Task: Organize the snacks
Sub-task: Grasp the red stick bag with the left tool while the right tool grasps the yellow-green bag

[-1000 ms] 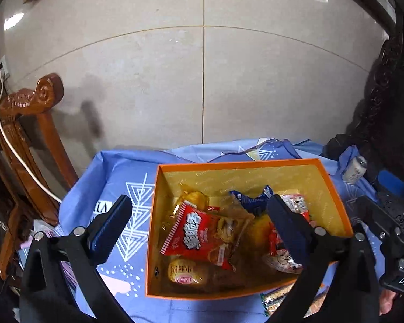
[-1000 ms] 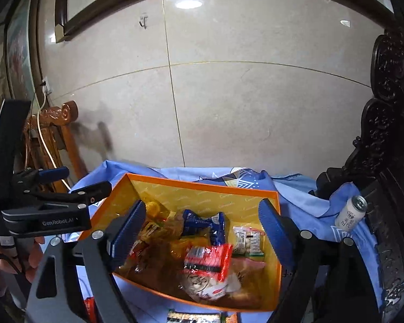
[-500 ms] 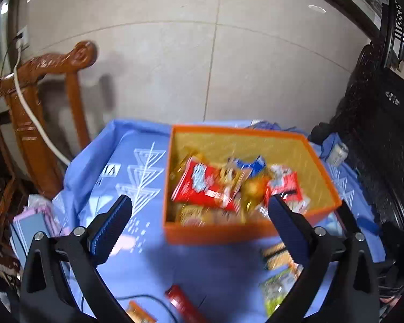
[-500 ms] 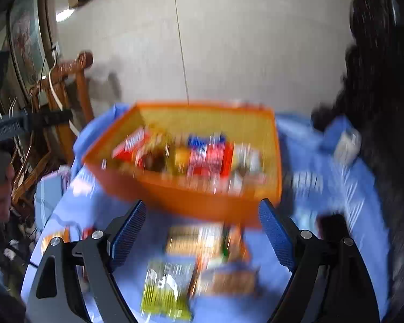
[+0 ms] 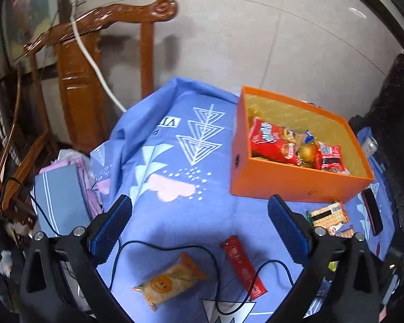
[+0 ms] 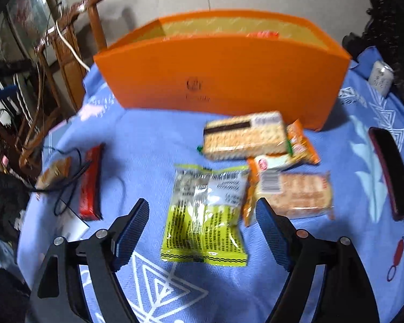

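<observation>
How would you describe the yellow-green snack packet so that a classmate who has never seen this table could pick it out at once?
Start at the big orange box on the blue cloth. In front of it lie several loose snacks; the yellow-green packet is the one farthest from the box, between the right hand-held gripper's closing fingers. Its neighbours are orange-trimmed cracker packs; it alone is yellow-green with a clear top.

Open blue cloth [image 5: 191,215] between the left gripper [image 5: 199,226] and the orange box [image 5: 296,185]. Black cable [image 5: 175,250] loops across it, over the pastry packet [image 5: 169,280] and beside the red bar [image 5: 243,266]. Right gripper [image 6: 202,226] jaws are closing, green-yellow packet [image 6: 206,215] between them untouched; biscuit packs [image 6: 291,193] crowd the right pad, dark phone [image 6: 390,172] further right.
</observation>
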